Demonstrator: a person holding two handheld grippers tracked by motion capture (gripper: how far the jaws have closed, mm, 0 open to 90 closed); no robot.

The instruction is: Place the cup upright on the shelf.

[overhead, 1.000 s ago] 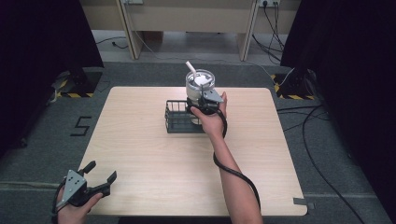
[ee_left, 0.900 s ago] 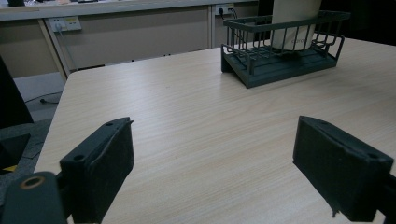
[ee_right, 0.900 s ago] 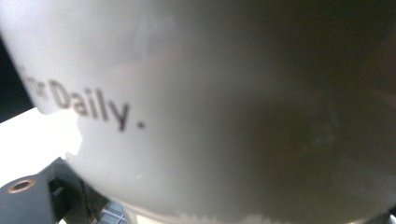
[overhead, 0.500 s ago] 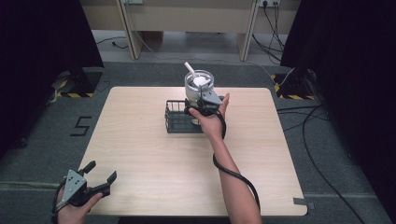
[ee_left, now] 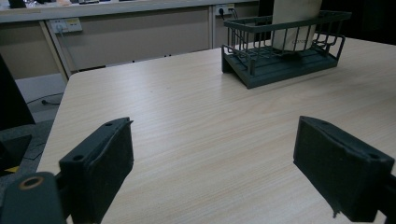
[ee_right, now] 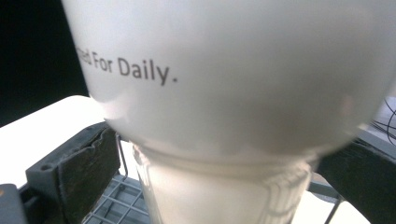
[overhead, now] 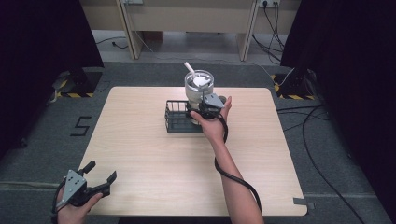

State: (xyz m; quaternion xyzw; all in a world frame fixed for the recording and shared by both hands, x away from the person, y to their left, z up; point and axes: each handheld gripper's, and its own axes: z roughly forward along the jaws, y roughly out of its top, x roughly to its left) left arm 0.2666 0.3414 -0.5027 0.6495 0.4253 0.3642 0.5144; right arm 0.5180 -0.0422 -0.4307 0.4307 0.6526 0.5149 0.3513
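Table bears 1 wire basket holding 1 white tumbler, gripped by right gripper; left gripper gapes.

One overhead camera, two riding on the grippers.
The high view looks forward and down over the whole table. The left gripper view sits low at the table's near left corner, facing across the wood toward the wire basket, far off. The right gripper view presses close against the white cup standing in that basket, shared by all three.
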